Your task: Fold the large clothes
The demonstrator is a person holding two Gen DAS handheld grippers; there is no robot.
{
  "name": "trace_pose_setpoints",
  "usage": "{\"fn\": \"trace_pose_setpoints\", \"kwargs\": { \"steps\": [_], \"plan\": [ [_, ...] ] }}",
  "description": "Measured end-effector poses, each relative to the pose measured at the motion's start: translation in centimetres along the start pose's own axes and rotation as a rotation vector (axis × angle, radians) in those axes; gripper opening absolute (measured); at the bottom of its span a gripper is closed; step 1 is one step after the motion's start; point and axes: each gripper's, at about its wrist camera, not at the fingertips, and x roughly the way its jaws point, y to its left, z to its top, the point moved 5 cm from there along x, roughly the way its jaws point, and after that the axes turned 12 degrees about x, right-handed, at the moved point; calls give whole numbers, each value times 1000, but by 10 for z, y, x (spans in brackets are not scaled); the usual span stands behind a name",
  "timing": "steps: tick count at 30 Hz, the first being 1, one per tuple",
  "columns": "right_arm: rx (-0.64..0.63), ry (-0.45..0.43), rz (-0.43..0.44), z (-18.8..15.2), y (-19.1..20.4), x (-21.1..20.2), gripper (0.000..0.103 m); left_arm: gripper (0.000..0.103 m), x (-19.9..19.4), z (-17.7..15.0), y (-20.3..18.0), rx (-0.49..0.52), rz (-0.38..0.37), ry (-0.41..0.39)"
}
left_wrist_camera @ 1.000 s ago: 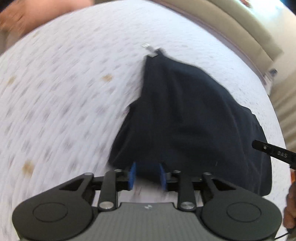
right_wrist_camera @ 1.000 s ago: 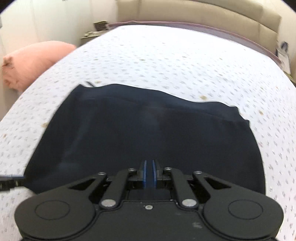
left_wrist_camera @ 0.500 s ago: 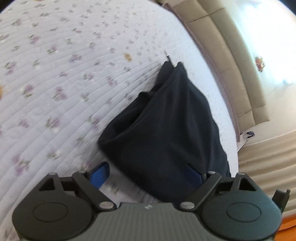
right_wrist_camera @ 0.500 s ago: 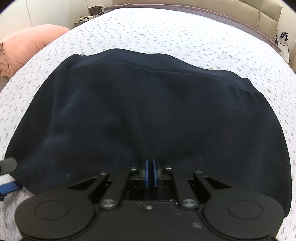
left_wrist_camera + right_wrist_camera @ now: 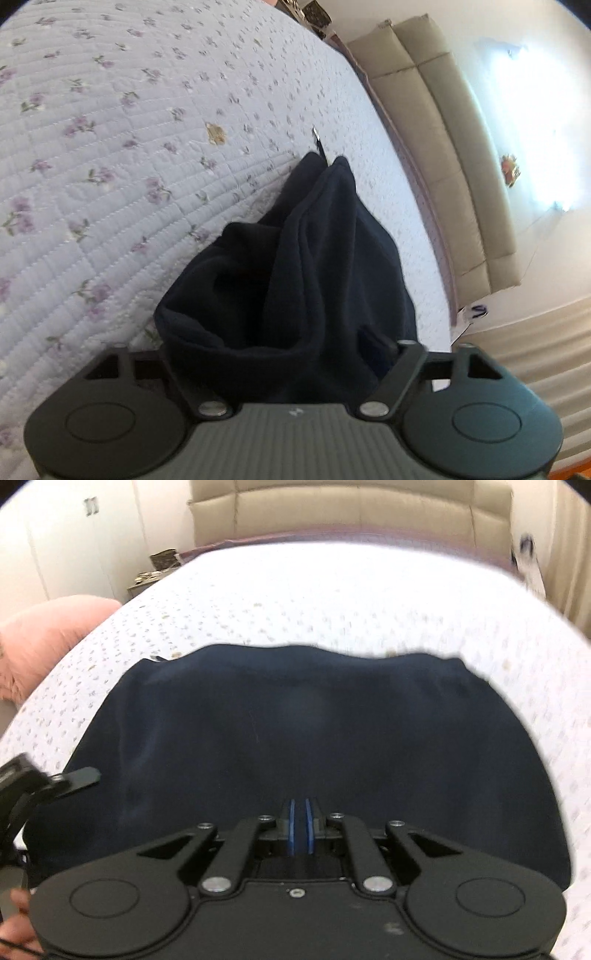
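My left gripper (image 5: 280, 354) has spread wider, fingers now around a bunched fold of the navy garment (image 5: 295, 746); my right gripper (image 5: 301, 827) stays pinching its near hem on the bed (image 5: 110, 147).

Bright window glare (image 5: 535, 122), fisheye-bent edges, and motion blur in the right view.

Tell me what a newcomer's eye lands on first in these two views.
The dark navy garment dominates, spread across the floral quilted bedspread. In the left wrist view it bunches between the spread fingers of the left gripper; the right gripper is pinched on its near edge. A pink pillow lies at the bed's left edge.
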Motion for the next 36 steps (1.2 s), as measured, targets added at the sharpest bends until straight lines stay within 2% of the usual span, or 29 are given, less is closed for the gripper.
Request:
{"fn": "trace_pose_setpoints", "kwargs": {
  "steps": [1, 2, 3, 4, 6, 9, 12, 14, 17, 19, 21, 24, 27, 28, 31, 33, 35, 36],
  "plan": [
    [-14, 14, 2, -2, 1, 1, 9, 44, 6, -1, -3, 12, 15, 24],
    [-17, 32, -3, -6, 0, 4, 9, 34, 8, -3, -5, 29, 36, 39],
    [-17, 67, -11, -12, -1, 11, 8, 16, 9, -4, -8, 54, 70, 42],
    [-10, 89, -10, -18, -3, 17, 8, 14, 10, -3, -11, 87, 97, 40],
    [3, 93, -4, -23, -4, 28, 8, 9, 3, 0, -21, 141, 100, 24],
    [42, 95, -3, -24, -5, 35, 9, 7, -10, 11, -61, 288, 60, -40],
    [54, 94, 17, -26, -8, 31, 9, 7, -14, 10, -114, 384, 1, -85],
    [115, 126, 78, -21, -19, 32, 9, 9, -15, 1, -145, 422, -1, -108],
    [337, 224, 238, -10, -55, 38, 9, 9, -12, -18, -190, 512, -30, -136],
    [456, 293, 327, -5, -77, 41, 8, 9, -10, -35, -220, 569, -85, -134],
    [477, 317, 362, 0, -93, 39, 9, 9, -7, -57, -254, 665, -142, -118],
    [452, 310, 379, 7, -118, 29, 9, 10, 5, -95, -296, 800, -232, -63],
    [477, 276, 371, 19, -166, 13, 10, 10, 27, -128, -316, 829, -314, 50],
    [483, 252, 338, 25, -185, 7, 17, 10, 37, -139, -318, 835, -316, 90],
    [469, 181, 221, 42, -246, -5, 19, 10, 71, -176, -309, 827, -247, 229],
    [470, 166, 200, 53, -272, -4, 19, 8, 93, -196, -293, 795, -194, 313],
    [446, 142, 211, 71, -284, -2, 29, 8, 99, -208, -289, 829, -149, 320],
    [433, 132, 227, 79, -284, -1, 50, 8, 98, -210, -292, 840, -145, 305]
  ]
}}
